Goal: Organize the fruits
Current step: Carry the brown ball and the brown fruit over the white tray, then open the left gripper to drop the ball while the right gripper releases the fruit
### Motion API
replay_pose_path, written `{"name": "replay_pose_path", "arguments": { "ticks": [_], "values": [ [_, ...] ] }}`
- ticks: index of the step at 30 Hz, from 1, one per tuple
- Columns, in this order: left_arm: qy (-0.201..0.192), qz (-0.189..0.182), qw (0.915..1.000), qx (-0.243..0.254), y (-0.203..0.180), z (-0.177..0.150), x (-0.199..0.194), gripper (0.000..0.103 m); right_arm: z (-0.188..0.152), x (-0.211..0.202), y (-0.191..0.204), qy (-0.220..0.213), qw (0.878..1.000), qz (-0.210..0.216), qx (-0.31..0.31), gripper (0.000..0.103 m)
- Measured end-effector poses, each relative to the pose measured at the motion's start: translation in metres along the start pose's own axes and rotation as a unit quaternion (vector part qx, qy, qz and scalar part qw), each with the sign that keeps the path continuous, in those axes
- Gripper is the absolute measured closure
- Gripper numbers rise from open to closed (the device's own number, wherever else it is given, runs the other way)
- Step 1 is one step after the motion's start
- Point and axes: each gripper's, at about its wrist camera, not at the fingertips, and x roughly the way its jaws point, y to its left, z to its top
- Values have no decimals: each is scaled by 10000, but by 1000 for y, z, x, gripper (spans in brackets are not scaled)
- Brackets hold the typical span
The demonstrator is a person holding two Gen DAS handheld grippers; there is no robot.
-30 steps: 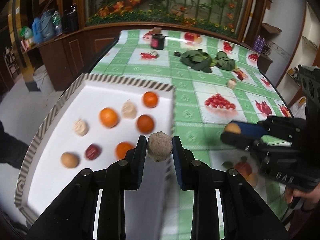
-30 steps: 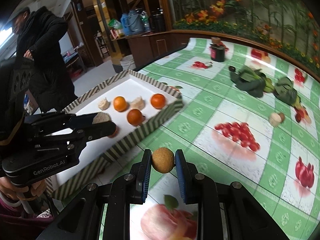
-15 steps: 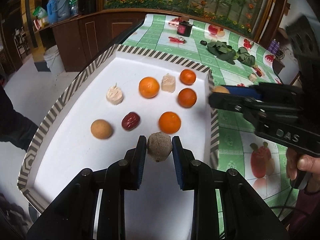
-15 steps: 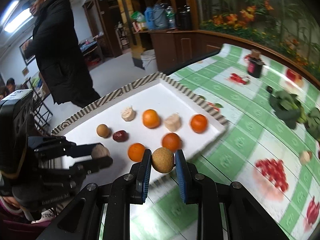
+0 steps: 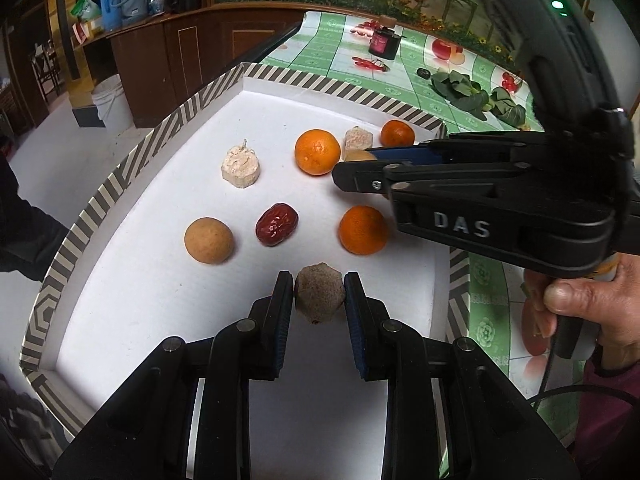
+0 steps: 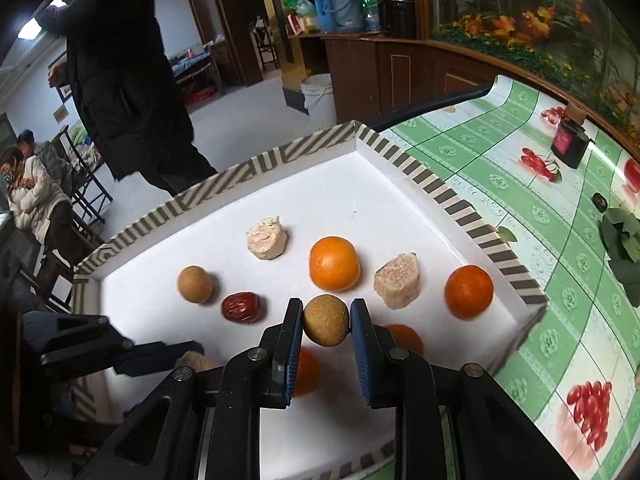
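Oranges [image 5: 317,151], a red date [image 5: 277,224] and tan round fruits [image 5: 209,239] lie apart on the white tray [image 5: 132,280].

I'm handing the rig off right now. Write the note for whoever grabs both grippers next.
Left gripper: shut on a rough grey-brown fruit, over the near part of the white tray.
Right gripper: shut on a round tan fruit, over the tray's middle.
Already in the tray: oranges, e.g., a red date, another tan fruit, and two pale chunks, e.g..
Left: set both held fruits on free tray floor. Leafy greens and a dark jar remain on the tablecloth.
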Motion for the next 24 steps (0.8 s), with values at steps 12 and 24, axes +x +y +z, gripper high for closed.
{"name": "replay_pose_path", "arguments": {
  "ticks": [12, 24],
  "values": [
    [176, 170, 9997, -19, -2, 1, 9, 59, -2, 12, 0, 7, 9999, -117, -48, 78],
    [-161, 396, 9991, 46, -11, 4, -5, 56, -13, -39, -4, -497, 9984, -197, 207, 77]
  ]
}}
